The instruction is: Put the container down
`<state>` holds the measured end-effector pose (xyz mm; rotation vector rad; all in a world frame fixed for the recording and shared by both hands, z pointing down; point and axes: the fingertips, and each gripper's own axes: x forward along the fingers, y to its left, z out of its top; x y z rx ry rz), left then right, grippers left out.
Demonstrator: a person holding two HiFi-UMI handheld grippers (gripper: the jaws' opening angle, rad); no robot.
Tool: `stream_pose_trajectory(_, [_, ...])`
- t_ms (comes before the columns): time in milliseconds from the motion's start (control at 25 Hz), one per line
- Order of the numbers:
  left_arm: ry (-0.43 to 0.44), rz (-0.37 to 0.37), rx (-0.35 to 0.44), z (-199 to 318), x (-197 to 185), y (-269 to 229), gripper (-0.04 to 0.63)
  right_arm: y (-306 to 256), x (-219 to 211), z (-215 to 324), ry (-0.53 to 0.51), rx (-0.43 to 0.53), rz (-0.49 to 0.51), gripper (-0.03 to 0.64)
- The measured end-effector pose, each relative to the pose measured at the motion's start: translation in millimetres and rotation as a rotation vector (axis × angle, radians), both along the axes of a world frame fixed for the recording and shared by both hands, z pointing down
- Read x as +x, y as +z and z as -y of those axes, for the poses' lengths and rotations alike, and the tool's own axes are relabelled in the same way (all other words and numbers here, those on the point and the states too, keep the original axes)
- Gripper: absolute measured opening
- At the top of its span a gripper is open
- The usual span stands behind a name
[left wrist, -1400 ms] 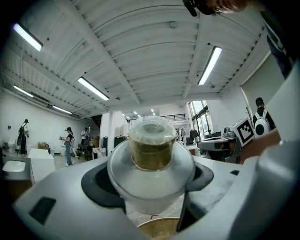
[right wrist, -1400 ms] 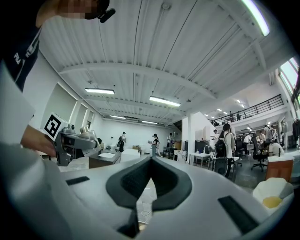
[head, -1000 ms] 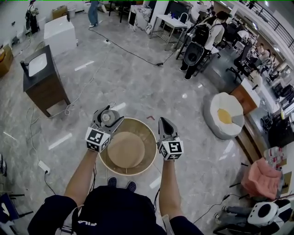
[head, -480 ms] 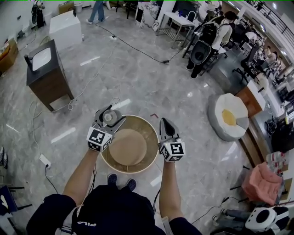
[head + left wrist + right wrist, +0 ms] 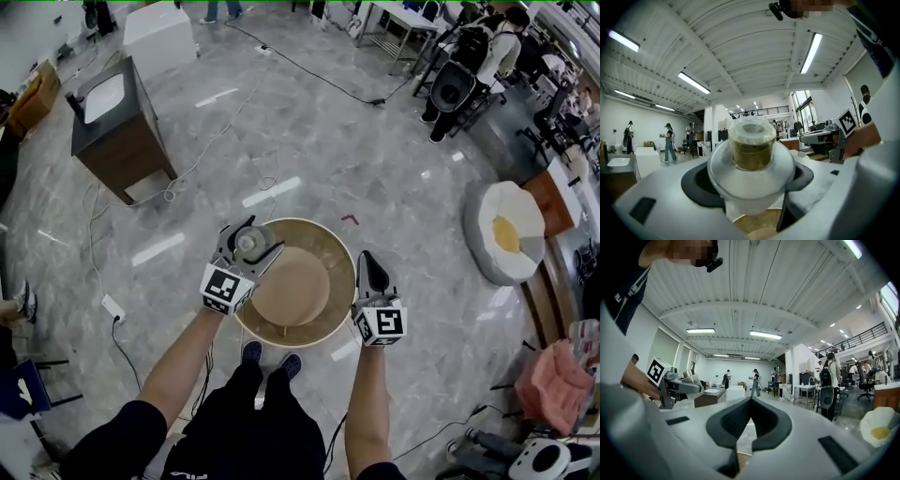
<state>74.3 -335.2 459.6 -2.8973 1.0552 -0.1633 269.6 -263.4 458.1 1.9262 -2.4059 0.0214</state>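
Left gripper (image 5: 246, 251) is clamped on the container (image 5: 248, 243): a small clear tub with a lid and brownish contents. In the left gripper view the container (image 5: 751, 146) is seated between the dark jaw pads of the left gripper (image 5: 750, 180), upright, with the lid facing away from the camera.

In the head view the container is seen just left of frame centre, over the upper-left rim of the round wooden table (image 5: 323, 330). Contact with the table can't be confirmed from any view; tan wood is visible directly below the jaws in the left gripper view.

Right gripper (image 5: 367, 265) is closed with nothing in it. The pads are seen pressed together in the right gripper view (image 5: 749, 405). It is held at the right edge of the table, right of frame centre, well apart from the container. Both grippers are pointed toward the top of the frame.

Background: a dark cabinet (image 5: 120, 131) with a white basin on top is seen at upper left, and a white and yellow seat (image 5: 504, 232) at the right edge of the frame.
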Motion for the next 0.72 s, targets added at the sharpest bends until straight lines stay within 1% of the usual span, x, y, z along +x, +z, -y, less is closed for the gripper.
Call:
stream_pose_trajectory(120, [-0.005, 0.033, -0.001, 12.1, 5.3, 34.1, 0.356, 32.9, 2.1, 11.2, -0.007, -0.026, -0.010, 0.028])
stream_pose_trajectory(200, [0.009, 0.049, 0.007, 17.7, 14.6, 58.9, 0.356, 59.7, 5.8, 17.1, -0.017, -0.041, -0.015, 0.028])
stream_pose_trajectory(360, [0.011, 0.046, -0.031, 23.9, 23.0, 106.1, 0.356, 110.8, 4.8, 22.0, -0.031, -0.071, -0.022, 0.028])
stream_pose_trajectory(440, [0.010, 0.043, -0.040, 28.8, 22.6, 119.8, 0.356, 122.2, -0.9, 29.0, -0.041, -0.071, -0.023, 0.028])
stream_pose_trajectory(520, [0.016, 0.065, -0.052, 28.1, 23.4, 139.6, 0.356, 136.8, -6.2, 31.4, -0.053, -0.070, -0.010, 0.028])
stream_pose_trajectory(600, [0.024, 0.085, -0.058, 28.0, 28.8, 162.6, 0.356, 152.5, -6.0, 34.6, -0.059, -0.062, -0.003, 0.028])
stream_pose_trajectory(720, [0.023, 0.089, -0.070, 38.6, 38.2, 197.0, 0.356, 175.8, -2.9, 50.6, -0.064, -0.048, -0.012, 0.028])
